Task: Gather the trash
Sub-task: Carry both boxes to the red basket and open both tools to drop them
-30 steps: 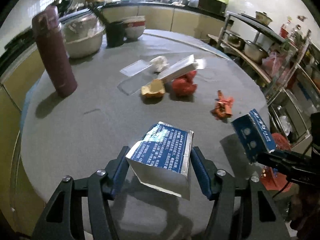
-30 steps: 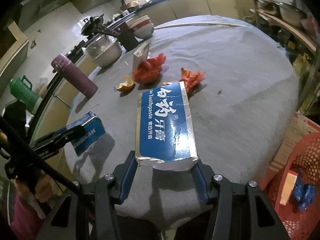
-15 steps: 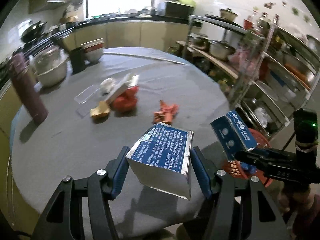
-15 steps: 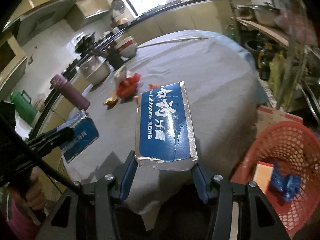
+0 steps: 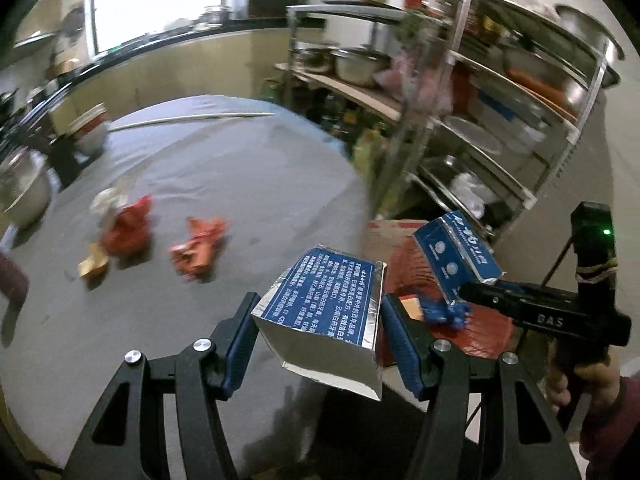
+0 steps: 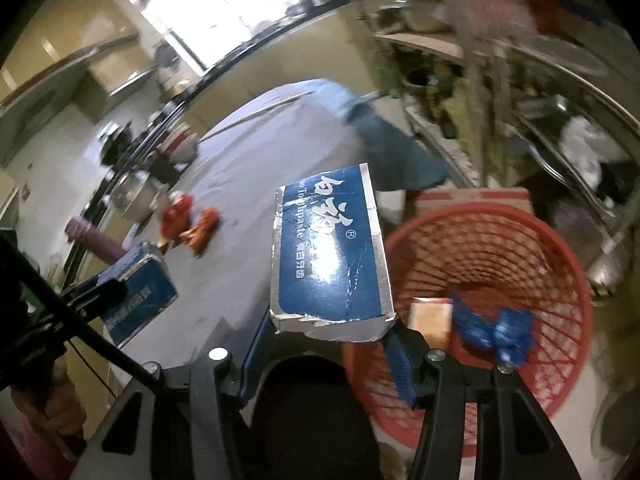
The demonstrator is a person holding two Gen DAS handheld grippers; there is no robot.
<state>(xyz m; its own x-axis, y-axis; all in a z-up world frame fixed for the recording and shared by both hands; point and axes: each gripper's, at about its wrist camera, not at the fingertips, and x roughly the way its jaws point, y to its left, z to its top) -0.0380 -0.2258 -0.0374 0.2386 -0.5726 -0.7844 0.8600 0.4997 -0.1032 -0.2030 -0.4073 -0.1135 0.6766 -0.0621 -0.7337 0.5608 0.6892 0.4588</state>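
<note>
So, in the left wrist view the left gripper (image 5: 320, 332) is clamping a blue-and-silver cardboard carton with white print (image 5: 326, 312) between its two blue-padded fingers (image 5: 240, 340). The carton is sitting tilted, open silver end toward the camera, hanging over the near edge of the round grey-clothed table (image 5: 224, 184). Off to the right, the right gripper (image 5: 460, 300) is gripping a second blue toothpaste box (image 5: 456, 252) above the red plastic mesh basket (image 5: 480, 332). Crumpled red wrappers (image 5: 200, 250) and a yellowish scrap (image 5: 93, 267) are lying well back on the table.

In the right wrist view, the toothpaste box (image 6: 330, 256) is sitting squeezed between the right gripper's (image 6: 328, 340) pads, sticking up and forward, with the table's edge on its left and the basket (image 6: 500, 240) just on its right. Inside the basket, a crumpled blue wrapper (image 6: 496, 330) and a tan flat packet (image 6: 430, 318) are lying. The left gripper (image 6: 116, 294) is showing at the left, clamped on its carton (image 6: 138, 296).
</note>
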